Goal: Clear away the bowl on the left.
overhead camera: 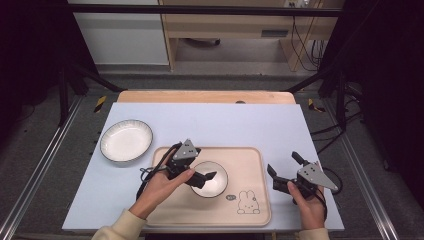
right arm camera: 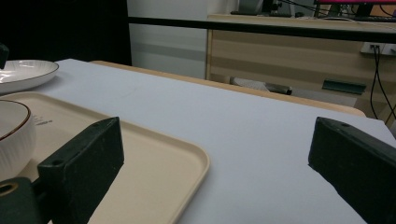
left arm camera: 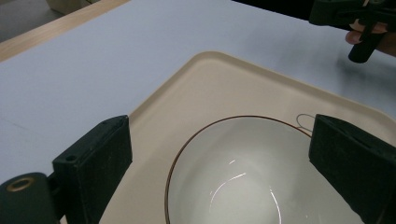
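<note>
Starting at the left of the desk (overhead camera: 210, 120): a white ridged plate (overhead camera: 126, 140), well apart from both grippers, off the tray. Next, the beige tray (overhead camera: 250, 210), carrying a white bowl (overhead camera: 214, 176) with a thin brown rim near its middle and a printed rabbit (overhead camera: 248, 202) toward its near right corner. Over the bowl, the left gripper (overhead camera: 209, 177), fingers wide and holding nothing, reaching in from the bowl's left side. Seen along that gripper's own fingers (left arm camera: 93, 161), the bowl (left arm camera: 243, 177) low and central between the two pads, its rim nearer the right pad than the left; touching or just clear, cannot tell. Round bowl, so no long axis to align with; only the rim's place between the pads matters. Likely the left hand's grasp to make, being far nearer. Farther right, off the tray's right edge, the right gripper (overhead camera: 282, 170), fingers (right arm camera: 84, 163) likewise spread wide and empty, aimed across bare desk (right arm camera: 261, 140) past the tray corner (right arm camera: 187, 154), the bowl (right arm camera: 14, 135) well off to its left.
</note>
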Tool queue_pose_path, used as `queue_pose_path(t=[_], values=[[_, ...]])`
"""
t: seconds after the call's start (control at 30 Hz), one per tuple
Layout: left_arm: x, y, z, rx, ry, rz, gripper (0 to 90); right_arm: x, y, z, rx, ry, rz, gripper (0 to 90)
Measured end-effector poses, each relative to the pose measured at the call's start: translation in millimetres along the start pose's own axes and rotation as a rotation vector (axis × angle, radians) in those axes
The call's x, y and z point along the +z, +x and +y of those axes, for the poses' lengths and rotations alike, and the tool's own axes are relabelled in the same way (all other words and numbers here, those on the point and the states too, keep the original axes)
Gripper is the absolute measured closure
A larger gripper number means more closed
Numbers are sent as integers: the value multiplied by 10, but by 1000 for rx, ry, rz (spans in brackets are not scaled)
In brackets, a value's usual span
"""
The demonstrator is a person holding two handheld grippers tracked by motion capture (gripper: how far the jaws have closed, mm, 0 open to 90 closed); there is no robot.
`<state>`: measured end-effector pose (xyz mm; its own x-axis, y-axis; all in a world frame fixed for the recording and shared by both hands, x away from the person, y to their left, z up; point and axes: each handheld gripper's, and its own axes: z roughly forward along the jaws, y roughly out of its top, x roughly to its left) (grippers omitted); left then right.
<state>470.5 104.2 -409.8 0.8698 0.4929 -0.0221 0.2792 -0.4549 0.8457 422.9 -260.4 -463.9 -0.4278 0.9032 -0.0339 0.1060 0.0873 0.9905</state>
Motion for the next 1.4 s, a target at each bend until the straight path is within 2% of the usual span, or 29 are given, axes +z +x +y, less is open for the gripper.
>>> queue_pose_path(t=[0.17, 0.3, 0.47, 0.57, 0.67, 0.73, 0.87, 0.93, 1.0, 1.4], values=[[-10, 5, 18, 23, -31, 25, 55, -41, 21, -5, -9, 7, -2, 35], [-28, 24, 20, 19, -74, 17, 59, -132, 10, 13, -7, -9, -12, 34], [-144, 43, -18, 7, -131, 28, 61, -201, -19, 34, 7, -31, -36, 33], [-219, 56, -52, 11, -148, 22, 58, -202, -28, 43, 9, -35, -42, 33], [-276, 70, -80, -16, -184, -17, 52, -204, -31, 41, 4, -34, -41, 32], [-302, 84, -88, -10, -187, -9, 51, -200, -37, 37, 4, -32, -40, 32], [-386, 115, -94, -25, -213, 1, 52, -190, -35, 40, 4, -36, -37, 32], [-433, 126, -92, -34, -228, -12, 52, -190, -25, 45, 3, -39, -34, 32], [-480, 133, -94, -21, -226, -4, 54, -194, -18, 47, -2, -34, -35, 32], [-700, 207, -113, -32, -255, 11, 52, -204, -15, 53, 0, -38, -43, 32]])
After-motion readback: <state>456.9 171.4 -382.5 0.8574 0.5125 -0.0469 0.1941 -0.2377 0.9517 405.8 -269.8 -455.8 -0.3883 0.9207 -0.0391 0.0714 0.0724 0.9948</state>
